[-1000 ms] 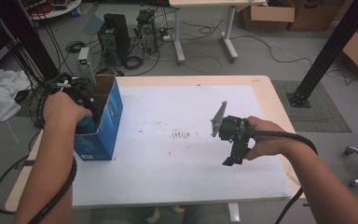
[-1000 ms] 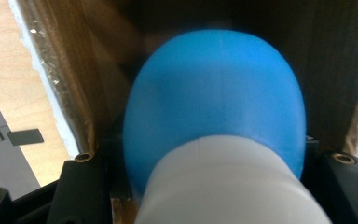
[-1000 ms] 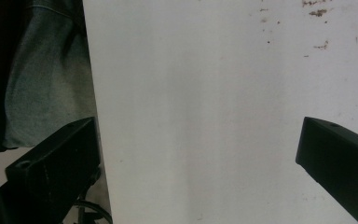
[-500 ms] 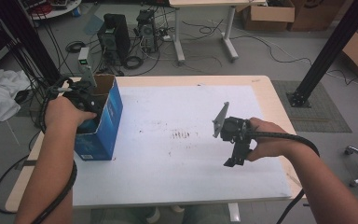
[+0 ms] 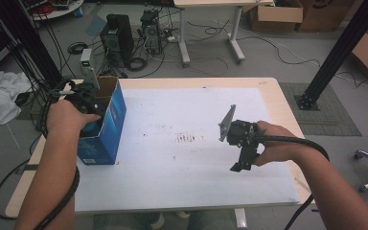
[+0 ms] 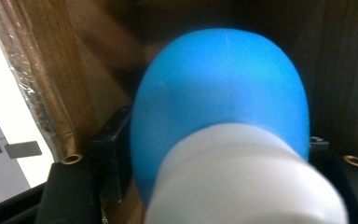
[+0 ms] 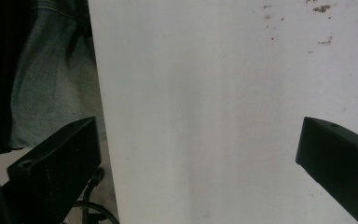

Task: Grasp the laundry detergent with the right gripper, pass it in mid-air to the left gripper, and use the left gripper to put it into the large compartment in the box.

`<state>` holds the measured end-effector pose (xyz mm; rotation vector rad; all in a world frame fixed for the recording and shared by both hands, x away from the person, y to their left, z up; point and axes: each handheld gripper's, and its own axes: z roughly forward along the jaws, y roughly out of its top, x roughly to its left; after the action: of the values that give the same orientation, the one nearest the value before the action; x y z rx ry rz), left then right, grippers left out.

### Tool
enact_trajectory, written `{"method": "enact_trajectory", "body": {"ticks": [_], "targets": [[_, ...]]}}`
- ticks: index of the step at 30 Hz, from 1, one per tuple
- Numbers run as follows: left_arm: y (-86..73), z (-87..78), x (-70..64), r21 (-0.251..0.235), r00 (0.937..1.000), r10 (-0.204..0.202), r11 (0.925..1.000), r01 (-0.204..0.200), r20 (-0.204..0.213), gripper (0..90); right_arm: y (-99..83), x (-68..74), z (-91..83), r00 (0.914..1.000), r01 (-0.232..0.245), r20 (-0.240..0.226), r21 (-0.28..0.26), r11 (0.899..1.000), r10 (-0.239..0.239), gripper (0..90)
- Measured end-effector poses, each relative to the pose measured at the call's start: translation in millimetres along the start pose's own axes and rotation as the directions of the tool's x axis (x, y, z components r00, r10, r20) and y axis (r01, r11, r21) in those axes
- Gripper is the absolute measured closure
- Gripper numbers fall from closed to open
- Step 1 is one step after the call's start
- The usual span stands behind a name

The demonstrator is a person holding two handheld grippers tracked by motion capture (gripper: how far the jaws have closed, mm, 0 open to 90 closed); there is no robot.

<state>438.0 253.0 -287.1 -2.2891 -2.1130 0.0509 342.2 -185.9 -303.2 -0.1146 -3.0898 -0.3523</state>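
Observation:
An open blue cardboard box (image 5: pixel 109 122) stands at the table's left side. My left gripper (image 5: pixel 82 96) reaches into its top, with the fingertips hidden inside. In the left gripper view the black jaws press both sides of a rounded blue object with a white end (image 6: pixel 223 107), against the brown inner walls of the box (image 6: pixel 51 84). My right gripper (image 5: pixel 243 160) hovers over the white table top (image 5: pixel 172 110) at the right, tilted down toward the near edge. In the right gripper view its fingers (image 7: pixel 60 158) stand wide apart with nothing between them.
A grey three-cornered plate (image 5: pixel 226 123) rises from the right gripper. Small brown stains (image 5: pixel 187 138) mark the middle of the white sheet. Cables trail from both grippers along the forearms. Beyond the table are computer towers (image 5: pixel 117 33), table legs and cardboard boxes (image 5: pixel 273 14).
The left hand has shifted a little toward the box opening. The right gripper has drifted slightly toward the near edge and stayed open.

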Motion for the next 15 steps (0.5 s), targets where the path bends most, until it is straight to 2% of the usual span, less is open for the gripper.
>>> {"method": "enact_trajectory", "body": {"ticks": [6,14,15], "targets": [[0.3,-5.8,-2.5,-0.001,0.9999,0.005,1.0000,-0.005,-0.011,31.3,-0.3,1.0,1.7,1.0000,0.000,-0.005,0.006,1.000,0.000,0.0],[-2.1,-19.8,-3.3,-0.020,0.9997,0.021,0.9996,-0.022,-0.010,30.9,1.4,0.5,1.8,1.0000,0.002,-0.006,0.001,1.000,-0.002,0.0],[-2.9,-22.7,-4.0,-0.035,0.9997,0.025,0.9991,-0.025,-0.005,31.1,1.8,0.5,1.7,1.0000,0.003,-0.006,0.000,1.000,-0.003,0.0]]}}
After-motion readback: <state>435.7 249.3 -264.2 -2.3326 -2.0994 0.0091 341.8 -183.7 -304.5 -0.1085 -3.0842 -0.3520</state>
